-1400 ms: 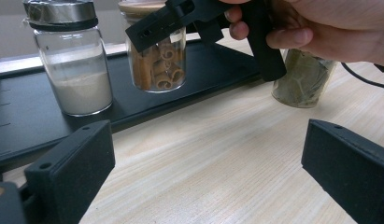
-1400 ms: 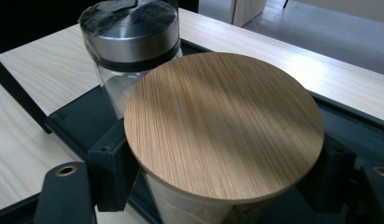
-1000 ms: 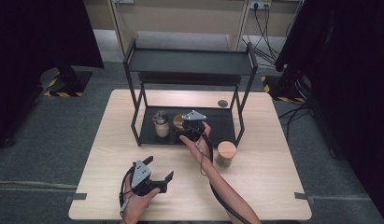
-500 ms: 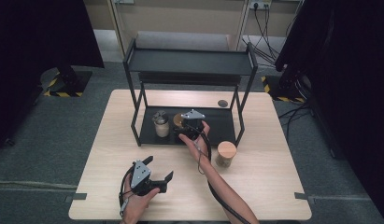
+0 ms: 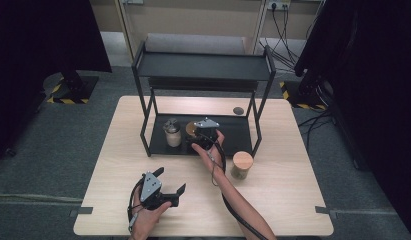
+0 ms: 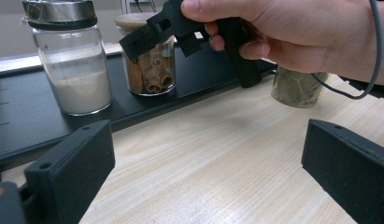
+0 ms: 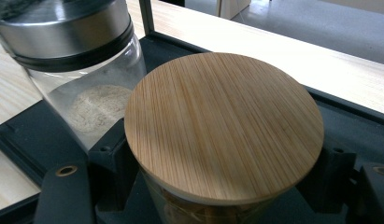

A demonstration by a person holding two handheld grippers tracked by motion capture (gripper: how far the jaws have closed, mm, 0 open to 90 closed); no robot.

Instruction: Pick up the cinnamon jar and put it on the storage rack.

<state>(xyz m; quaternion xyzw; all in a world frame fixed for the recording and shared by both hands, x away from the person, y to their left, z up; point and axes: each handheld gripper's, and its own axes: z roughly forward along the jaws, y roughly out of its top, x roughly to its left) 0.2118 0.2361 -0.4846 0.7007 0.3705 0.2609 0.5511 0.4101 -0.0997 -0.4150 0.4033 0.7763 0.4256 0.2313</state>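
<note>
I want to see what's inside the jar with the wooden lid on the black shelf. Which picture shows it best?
The left gripper view: brown curled sticks show through the cinnamon jar's glass. The right gripper view shows mostly its wooden lid; the high view, a brown spot behind the right tongs.

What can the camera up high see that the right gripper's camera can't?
High view alone: the whole pale wooden table, the black two-level metal rack, the left gripper with open jaws, a wooden-lidded jar standing on the table. Right gripper view alone: the wood grain of the round bamboo lid, jaws on either side below it. Both: the steel-lidded glass jar of pale powder.
</note>
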